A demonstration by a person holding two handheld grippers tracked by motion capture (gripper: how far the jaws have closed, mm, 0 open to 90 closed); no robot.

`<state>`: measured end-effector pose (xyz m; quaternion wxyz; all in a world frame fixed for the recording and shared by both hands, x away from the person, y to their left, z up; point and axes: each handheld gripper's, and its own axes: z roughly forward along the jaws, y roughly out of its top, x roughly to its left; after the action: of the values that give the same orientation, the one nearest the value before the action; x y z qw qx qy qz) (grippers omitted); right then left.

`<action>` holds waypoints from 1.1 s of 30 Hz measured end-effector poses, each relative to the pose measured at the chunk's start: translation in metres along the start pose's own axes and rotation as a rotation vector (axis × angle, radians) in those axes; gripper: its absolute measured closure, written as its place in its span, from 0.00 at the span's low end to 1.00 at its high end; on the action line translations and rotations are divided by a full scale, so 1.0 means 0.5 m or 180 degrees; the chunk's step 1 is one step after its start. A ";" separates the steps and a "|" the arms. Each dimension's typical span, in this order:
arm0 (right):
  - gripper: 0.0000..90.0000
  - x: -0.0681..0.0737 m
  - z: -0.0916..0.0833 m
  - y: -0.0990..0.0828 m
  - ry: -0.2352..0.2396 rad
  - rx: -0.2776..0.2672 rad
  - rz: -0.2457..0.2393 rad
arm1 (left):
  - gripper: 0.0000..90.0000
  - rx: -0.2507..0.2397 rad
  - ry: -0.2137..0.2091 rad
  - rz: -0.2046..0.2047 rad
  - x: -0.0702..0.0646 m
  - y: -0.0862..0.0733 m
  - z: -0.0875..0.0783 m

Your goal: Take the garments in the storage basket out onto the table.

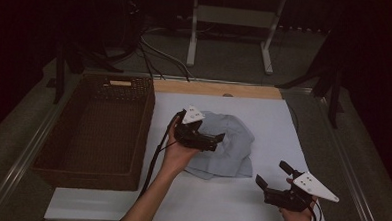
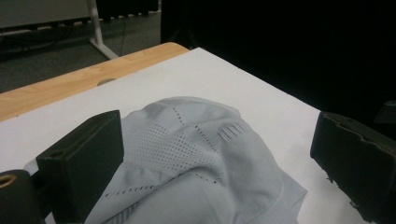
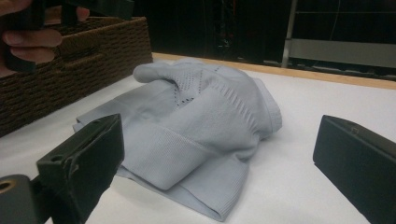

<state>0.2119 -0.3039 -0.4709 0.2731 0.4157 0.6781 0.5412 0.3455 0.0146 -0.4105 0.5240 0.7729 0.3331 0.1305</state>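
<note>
The grey garment [image 1: 226,148] lies crumpled mid-bench, just right of the wicker basket [image 1: 95,131], with your left hand-held gripper [image 1: 217,141] over it and your right hand-held gripper [image 1: 271,176] near, both wide open and empty, so bite a thick fold before you lift.

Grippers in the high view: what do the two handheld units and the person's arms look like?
Both the left gripper and the right gripper are black handheld units with two blocky black jaws, each topped by a pale grey three-cornered plate marked with small dark dots. A black cable trails from the left one along the forearm. The forearms are bare; no sleeves, gloves or watch are visible.
</note>
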 end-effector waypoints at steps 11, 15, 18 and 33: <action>0.03 0.001 0.001 -0.001 -0.0003 0.0009 -0.0001 | 0.05 -0.0135 0.0107 -0.0031 0.016 -0.003 -0.030; 0.03 0.000 0.001 -0.001 -0.0002 0.0010 -0.0002 | 0.05 -0.0132 0.0171 0.0009 0.015 -0.004 -0.035; 0.03 0.000 0.001 -0.001 -0.0002 0.0010 -0.0003 | 0.05 -0.0146 0.0203 0.0015 0.016 -0.007 -0.041; 0.03 0.000 0.003 -0.001 -0.0005 0.0016 -0.0012 | 0.05 -0.0197 0.0319 -0.0019 0.034 -0.011 -0.073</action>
<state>0.2128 -0.3030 -0.4717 0.2736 0.4155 0.6800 0.5386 0.3360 0.0534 -0.4030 0.5308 0.7478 0.3570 0.1777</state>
